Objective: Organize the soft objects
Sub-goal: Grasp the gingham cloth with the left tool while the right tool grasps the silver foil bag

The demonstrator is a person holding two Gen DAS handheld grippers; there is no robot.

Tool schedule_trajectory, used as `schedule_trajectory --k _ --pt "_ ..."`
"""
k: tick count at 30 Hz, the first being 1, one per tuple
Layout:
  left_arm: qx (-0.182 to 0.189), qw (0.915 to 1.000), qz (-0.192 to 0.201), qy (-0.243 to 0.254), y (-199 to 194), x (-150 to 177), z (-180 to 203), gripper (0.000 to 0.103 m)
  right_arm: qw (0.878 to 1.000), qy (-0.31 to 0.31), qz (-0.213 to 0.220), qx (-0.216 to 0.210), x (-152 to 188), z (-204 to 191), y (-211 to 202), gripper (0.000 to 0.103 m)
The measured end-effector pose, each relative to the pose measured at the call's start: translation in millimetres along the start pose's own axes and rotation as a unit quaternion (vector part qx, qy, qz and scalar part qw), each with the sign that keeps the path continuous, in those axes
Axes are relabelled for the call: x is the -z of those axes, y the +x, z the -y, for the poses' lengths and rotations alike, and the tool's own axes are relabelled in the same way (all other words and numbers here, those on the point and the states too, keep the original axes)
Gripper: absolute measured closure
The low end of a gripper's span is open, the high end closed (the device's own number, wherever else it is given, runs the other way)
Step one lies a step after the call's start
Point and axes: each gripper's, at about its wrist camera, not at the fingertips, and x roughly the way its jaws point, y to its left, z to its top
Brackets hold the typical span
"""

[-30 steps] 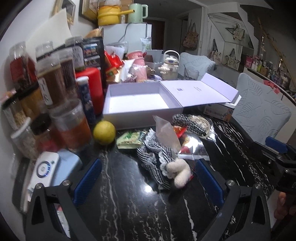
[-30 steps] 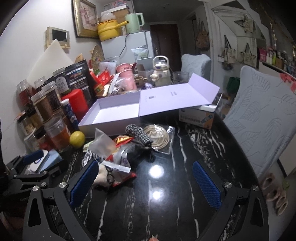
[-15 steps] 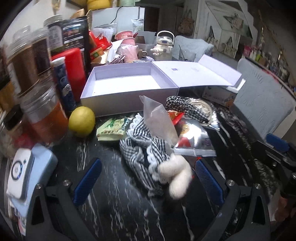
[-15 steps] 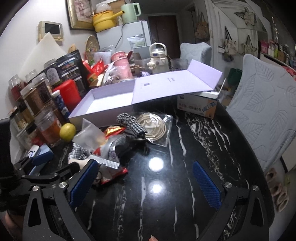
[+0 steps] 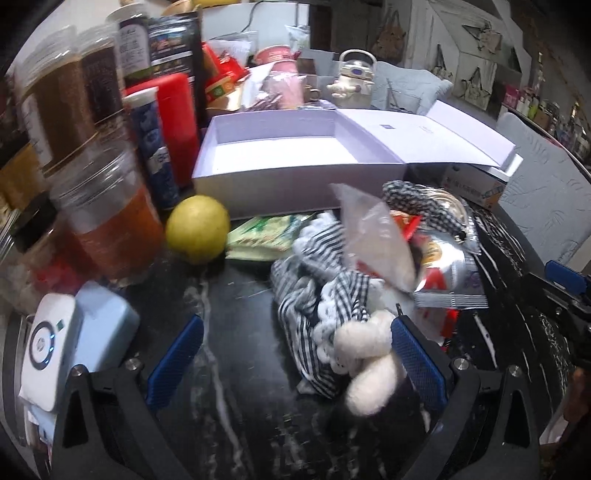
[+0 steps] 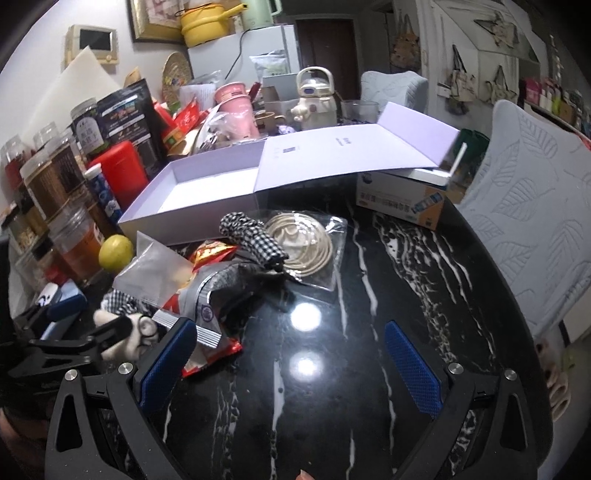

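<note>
Now left claw (image 5: pixel 295 354) closer, straddling plush toy (image 5: pixel 365 354)

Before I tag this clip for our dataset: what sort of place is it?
Most likely a lived-in home dining or kitchen area: a black marble table crowded with food jars, a fridge topped by a yellow pot, and padded chairs.

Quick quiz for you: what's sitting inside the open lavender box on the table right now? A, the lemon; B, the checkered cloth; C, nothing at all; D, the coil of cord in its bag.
C: the lavender box shows only its bare floor, while the checkered cloth, the lemon and the bagged cord all lie on the black marble table in front of it.
</note>
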Motion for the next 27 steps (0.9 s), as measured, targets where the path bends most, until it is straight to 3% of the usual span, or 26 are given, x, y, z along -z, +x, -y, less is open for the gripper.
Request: schedule_trajectory --k 10,16,19,21,26,27 --pt "-0.029 0.9996 0.006 0.003 -17 3 -25 0.0 0.999 -0.001 -0.009 -0.044 -15 -26 21 0.0" --pt "-0.021 0.9995 0.021 -0.008 -26 0 -37 0.0 1.0 -0.018 -0.011 -0.02 -28 -45 41 0.001" --pt "-0.004 0.9996 0.022 -0.017 -23 -3 -40 0.0 0.999 -0.019 -0.025 -0.014 -30 -49 57 0.011" --pt "0.0 0.9997 0.018 -0.016 -17 -5 -39 0.0 0.999 -0.014 -0.043 -0.015 -29 -49 68 0.026" --pt "0.014 0.9999 0.007 -0.004 3 -10 -27 0.0 0.997 -0.005 -0.068 -0.034 -21 -42 82 0.04" --pt "0.02 0.9998 0.003 -0.005 6 -11 -26 0.0 0.997 -0.007 -0.069 -0.038 -19 -42 82 0.048"
